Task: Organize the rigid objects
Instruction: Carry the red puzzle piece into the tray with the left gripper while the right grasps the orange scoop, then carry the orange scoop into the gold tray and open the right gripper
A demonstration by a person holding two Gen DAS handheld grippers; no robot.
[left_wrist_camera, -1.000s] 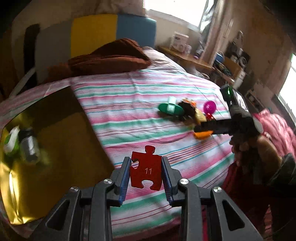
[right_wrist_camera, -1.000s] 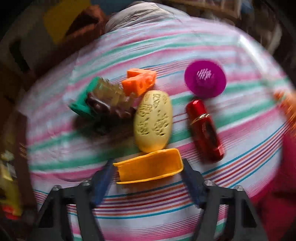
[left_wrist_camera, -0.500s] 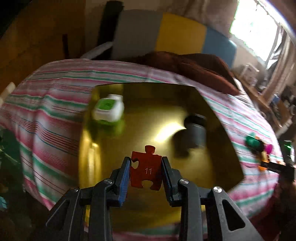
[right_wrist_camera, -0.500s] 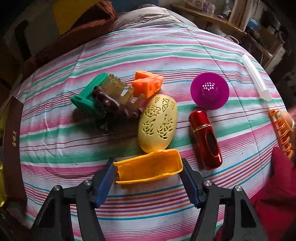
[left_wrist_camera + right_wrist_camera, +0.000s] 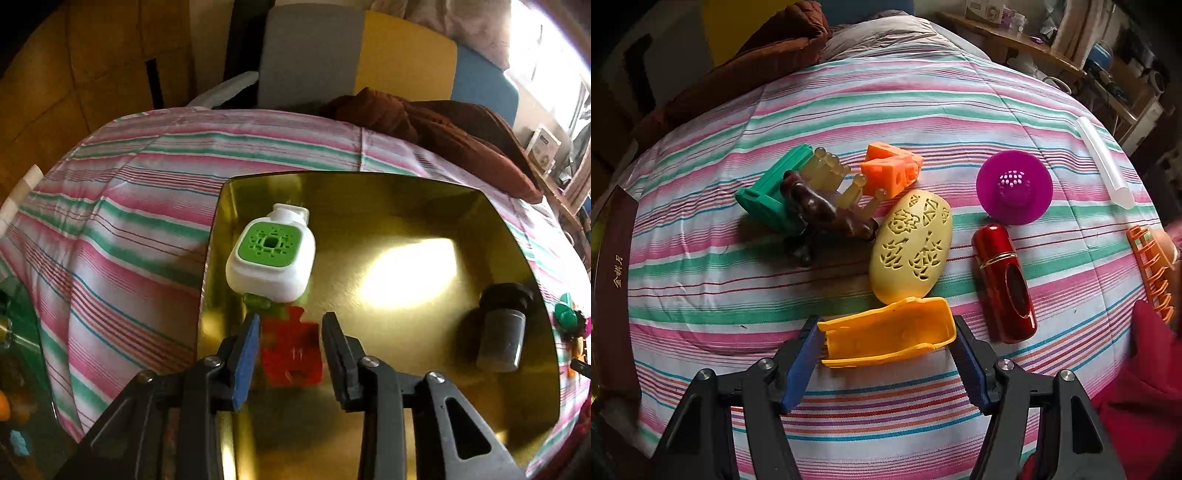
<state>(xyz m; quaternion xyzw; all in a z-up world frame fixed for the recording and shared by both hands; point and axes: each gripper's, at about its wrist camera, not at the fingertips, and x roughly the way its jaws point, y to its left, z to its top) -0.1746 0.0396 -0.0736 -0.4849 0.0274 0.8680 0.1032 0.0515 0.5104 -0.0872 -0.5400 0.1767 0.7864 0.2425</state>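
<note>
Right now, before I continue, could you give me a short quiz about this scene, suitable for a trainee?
1. True or false: the red puzzle piece is over the gold tray.
2. What lies between the fingers of the right gripper? A) yellow scoop B) a spoon C) a cup
3. Fill in: the left gripper is ____.
Key: 1 true; 2 A; 3 open.

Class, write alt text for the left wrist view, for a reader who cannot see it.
An open gripper hangs over a shiny gold tray on a striped bedspread, with a blurred red puzzle piece between its fingers, apparently just let go. A white and green plastic device and a dark jar lie in the tray.
</note>
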